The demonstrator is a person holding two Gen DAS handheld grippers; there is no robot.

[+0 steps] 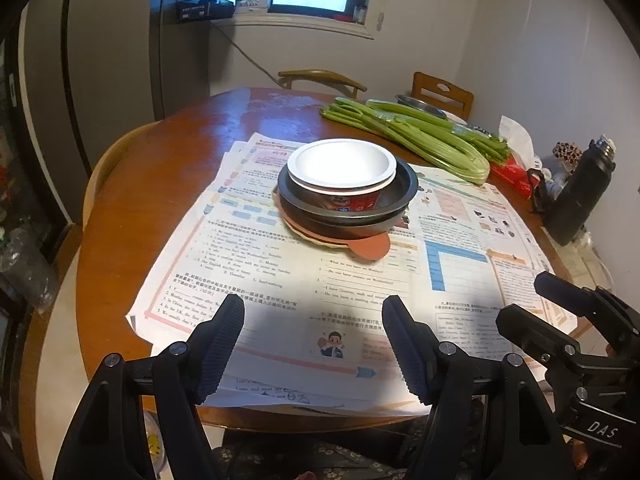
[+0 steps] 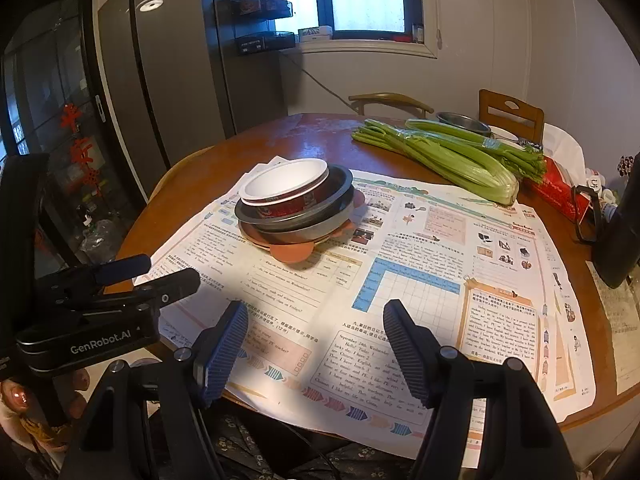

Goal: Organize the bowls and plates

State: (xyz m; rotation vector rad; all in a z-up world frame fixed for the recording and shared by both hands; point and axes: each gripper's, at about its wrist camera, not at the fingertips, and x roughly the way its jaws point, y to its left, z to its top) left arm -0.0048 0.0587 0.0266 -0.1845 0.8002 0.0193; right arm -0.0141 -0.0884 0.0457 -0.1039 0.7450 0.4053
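Note:
A stack stands mid-table on newspapers: a white-lined red paper bowl (image 1: 342,168) sits inside a dark metal bowl (image 1: 348,210), on an orange plate with tabs (image 1: 370,246). The right wrist view shows the same paper bowl (image 2: 286,184), dark bowl (image 2: 298,218) and orange plate (image 2: 290,252). My left gripper (image 1: 313,344) is open and empty near the table's front edge, well short of the stack. My right gripper (image 2: 316,344) is open and empty, to the right of the left one. It also shows in the left wrist view (image 1: 560,308).
Newspapers (image 1: 280,280) cover the round wooden table (image 1: 160,184). Celery (image 1: 416,132) lies at the back right beside a steel bowl (image 1: 420,105). A red tissue pack (image 1: 516,176) and a black flask (image 1: 580,196) stand at the right edge. Chairs stand behind.

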